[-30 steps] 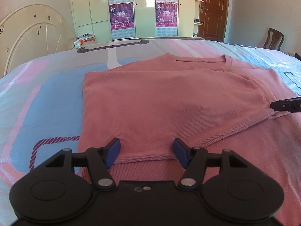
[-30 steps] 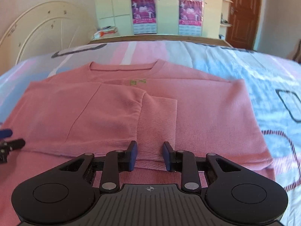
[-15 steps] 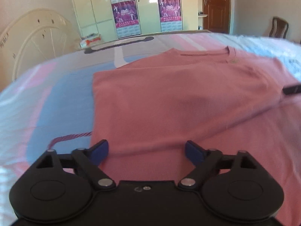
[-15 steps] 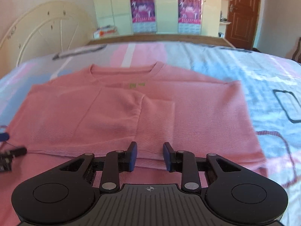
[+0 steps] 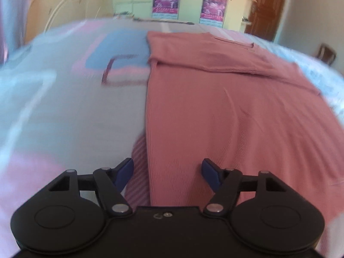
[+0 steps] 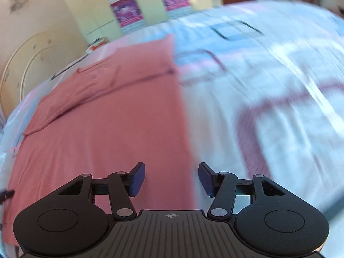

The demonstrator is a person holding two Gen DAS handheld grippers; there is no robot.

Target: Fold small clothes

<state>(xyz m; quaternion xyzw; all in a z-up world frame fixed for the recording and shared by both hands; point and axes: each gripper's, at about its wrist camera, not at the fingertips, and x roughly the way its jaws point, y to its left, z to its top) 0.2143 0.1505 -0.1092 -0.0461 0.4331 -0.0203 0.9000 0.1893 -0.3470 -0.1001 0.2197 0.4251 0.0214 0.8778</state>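
A pink knit sweater (image 5: 225, 111) lies flat on the bed with both sleeves folded across its chest; it also shows in the right wrist view (image 6: 103, 116). My left gripper (image 5: 167, 174) is open and empty, low over the sweater's lower left side edge, which runs between its blue pads. My right gripper (image 6: 171, 179) is open and empty over the sweater's lower right side edge. The tip of the left gripper shows at the left edge of the right wrist view (image 6: 6, 194). Both views are blurred by motion.
The bedsheet (image 5: 64, 111), patterned in pink, blue and white, spreads around the sweater. A cream headboard (image 6: 23, 64), a wardrobe with posters (image 5: 165, 0), a brown door (image 5: 266, 6) and a chair (image 5: 325, 52) stand beyond the bed.
Both grippers have pulled back from the folded sleeves toward the sweater's lower corners, left gripper leftward, right gripper rightward. Both jaws have opened wider.
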